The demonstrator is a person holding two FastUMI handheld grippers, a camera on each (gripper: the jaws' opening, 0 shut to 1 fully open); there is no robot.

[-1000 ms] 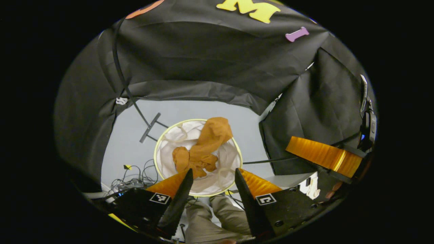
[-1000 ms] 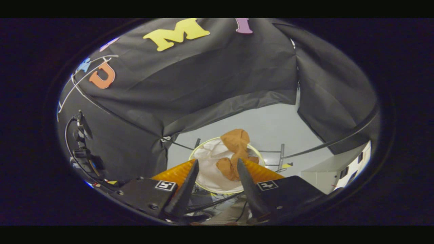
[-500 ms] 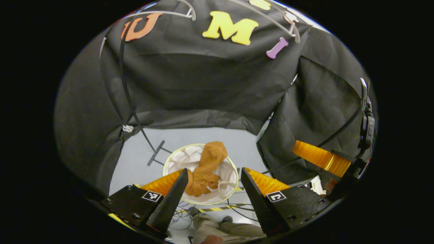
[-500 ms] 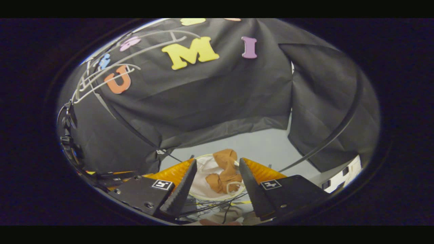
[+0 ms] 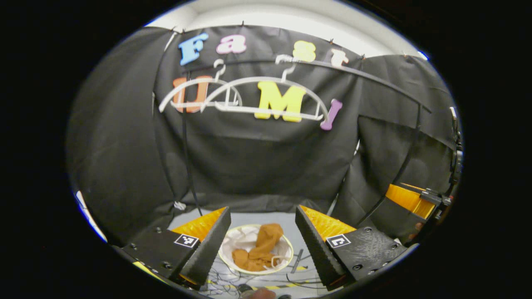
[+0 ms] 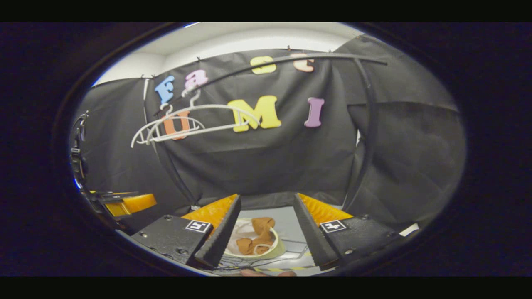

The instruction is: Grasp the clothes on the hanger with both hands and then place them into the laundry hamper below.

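Lifting away from the hamper, both claws are hanging spread and holding nothing.

The left claw and right claw are each blocking part of the laundry hamper on the floor below, so its rim is partly cut off; the orange clothes are lying crumpled inside it on the white lining. Tangled cables beside the hamper are hard to make out. Two bare white hangers are hanging on the black rail against the cloth wall. Compared with half a second ago, both views are tilting higher, the hamper is sitting smaller and lower, and the hangers are now showing whole.
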